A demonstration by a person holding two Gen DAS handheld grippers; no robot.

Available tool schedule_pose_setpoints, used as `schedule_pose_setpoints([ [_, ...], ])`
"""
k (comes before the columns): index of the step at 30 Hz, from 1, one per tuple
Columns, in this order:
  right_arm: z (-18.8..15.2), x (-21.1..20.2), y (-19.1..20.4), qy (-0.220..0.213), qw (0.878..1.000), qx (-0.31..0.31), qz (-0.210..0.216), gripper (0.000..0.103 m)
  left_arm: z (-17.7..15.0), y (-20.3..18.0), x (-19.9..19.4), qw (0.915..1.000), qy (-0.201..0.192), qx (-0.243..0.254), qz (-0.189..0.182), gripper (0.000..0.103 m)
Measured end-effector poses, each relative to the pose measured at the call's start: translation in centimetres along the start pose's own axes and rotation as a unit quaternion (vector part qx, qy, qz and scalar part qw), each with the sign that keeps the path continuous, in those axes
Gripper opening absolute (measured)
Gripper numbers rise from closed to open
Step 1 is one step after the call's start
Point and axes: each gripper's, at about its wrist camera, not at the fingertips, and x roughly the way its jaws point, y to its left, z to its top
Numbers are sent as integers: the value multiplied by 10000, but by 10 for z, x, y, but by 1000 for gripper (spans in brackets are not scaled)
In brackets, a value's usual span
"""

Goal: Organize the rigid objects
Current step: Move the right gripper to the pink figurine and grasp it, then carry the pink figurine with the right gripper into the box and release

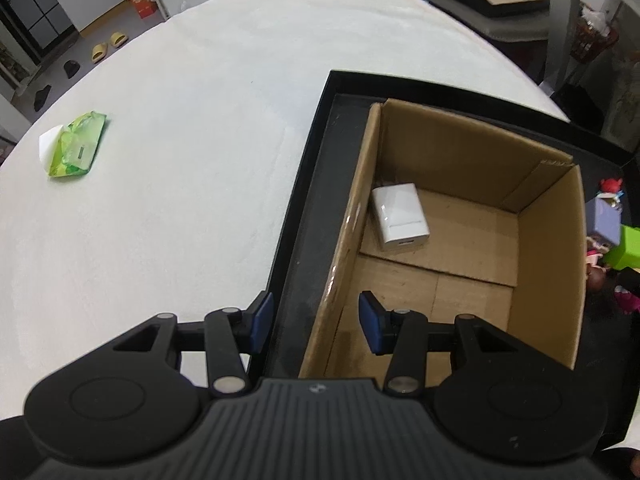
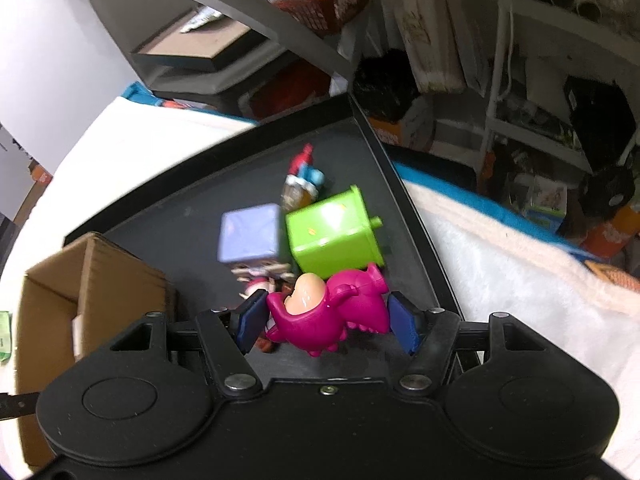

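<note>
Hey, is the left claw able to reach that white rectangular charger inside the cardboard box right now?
Probably yes. The left claw is open and empty, straddling the near wall of the open-topped brown cardboard box. The white rectangular charger lies uncovered on the box floor, with nothing above it.

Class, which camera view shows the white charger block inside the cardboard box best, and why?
The left wrist view: it looks down into the cardboard box, showing the white charger block whole on its floor. The right wrist view shows only the box's outside; the block is hidden.
</note>
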Motion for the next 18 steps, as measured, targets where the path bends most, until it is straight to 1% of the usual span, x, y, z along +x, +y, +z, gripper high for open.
schedule_pose_setpoints([
  [4,5,-13,13,-94,9999,-105,57,63,1,1,0,10000,-46,-25,-84,46],
  [6,7,-19,20,-136,9997,-186,49,63,0,3,-3,9997,-83,-103,-183,46],
  [18,15,-53,70,-344,9971,-655,190,63,-5,18,-5,9978,-187,-204,-603,45],
])
